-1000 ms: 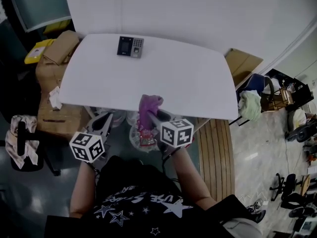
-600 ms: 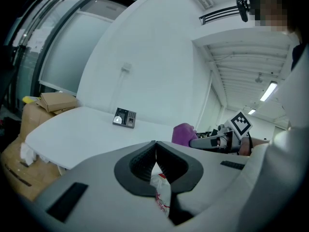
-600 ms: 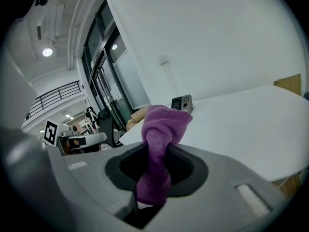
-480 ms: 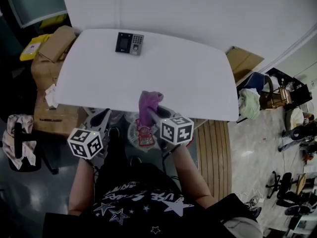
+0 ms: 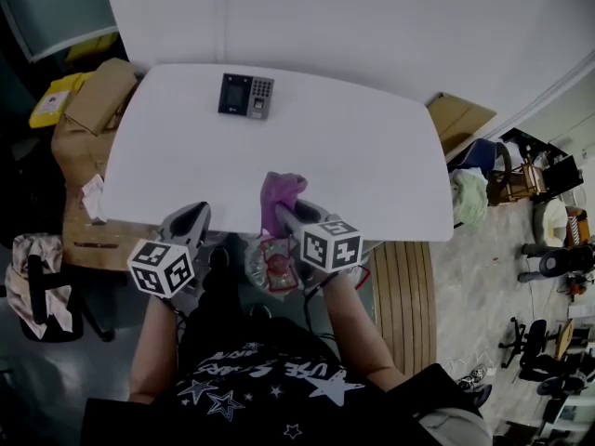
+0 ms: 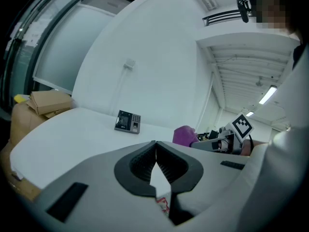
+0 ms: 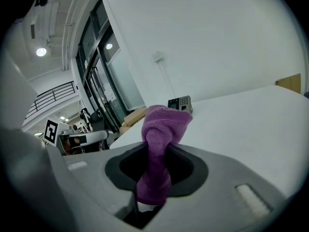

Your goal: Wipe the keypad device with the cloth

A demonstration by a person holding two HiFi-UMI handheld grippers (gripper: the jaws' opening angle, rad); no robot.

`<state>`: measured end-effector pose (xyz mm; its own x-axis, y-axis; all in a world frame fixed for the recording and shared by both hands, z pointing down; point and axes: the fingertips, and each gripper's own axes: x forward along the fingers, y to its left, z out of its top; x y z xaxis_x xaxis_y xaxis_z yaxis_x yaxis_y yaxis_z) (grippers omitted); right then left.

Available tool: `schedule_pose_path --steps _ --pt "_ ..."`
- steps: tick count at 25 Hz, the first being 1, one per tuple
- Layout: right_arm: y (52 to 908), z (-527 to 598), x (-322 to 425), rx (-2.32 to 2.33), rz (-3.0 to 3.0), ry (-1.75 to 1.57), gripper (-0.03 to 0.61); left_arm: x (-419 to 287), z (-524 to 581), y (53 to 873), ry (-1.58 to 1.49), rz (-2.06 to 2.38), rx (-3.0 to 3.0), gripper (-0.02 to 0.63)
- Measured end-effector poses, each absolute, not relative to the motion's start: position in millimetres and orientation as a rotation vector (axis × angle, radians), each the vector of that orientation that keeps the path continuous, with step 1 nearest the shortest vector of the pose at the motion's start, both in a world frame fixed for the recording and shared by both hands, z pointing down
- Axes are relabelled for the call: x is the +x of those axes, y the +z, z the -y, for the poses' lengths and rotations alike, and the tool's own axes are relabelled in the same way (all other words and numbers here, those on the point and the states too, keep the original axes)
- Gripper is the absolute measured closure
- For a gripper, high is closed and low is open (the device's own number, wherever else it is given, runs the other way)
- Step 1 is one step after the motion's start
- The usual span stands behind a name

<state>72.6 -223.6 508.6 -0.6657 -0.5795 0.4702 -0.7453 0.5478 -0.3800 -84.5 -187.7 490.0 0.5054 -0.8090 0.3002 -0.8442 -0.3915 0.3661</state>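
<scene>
Head view: the right gripper is clamped on the purple cloth. It's low center in the frame, right at the near edge of the white table. The bunched end of the cloth sticks up past the jaws. The right gripper view shows it better, w/ the cloth pinched between both jaws and a bit hanging out below too.

The left gripper is lower left, beside the right one but not touching it, also at the table's near edge. Its own view shows the jaws squeezed together tip to tip w/ nothing in them.

The keypad device lies flat at the far side of the table, upper left-center of the head view. It's well apart from both grippers and the cloth, nothing touching it. Dark body, screen on the left half, keys on the right.

Some cardboard boxes sit off the table's left edge, upper left of the frame.
</scene>
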Motion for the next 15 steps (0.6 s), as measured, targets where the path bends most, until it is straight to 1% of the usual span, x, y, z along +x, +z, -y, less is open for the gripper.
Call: schedule_pose_path --steps 15 --pt "514 340 33 1.179 2.446 0.845 0.479 -128 310 498 0.109 1.285 2.292 0.606"
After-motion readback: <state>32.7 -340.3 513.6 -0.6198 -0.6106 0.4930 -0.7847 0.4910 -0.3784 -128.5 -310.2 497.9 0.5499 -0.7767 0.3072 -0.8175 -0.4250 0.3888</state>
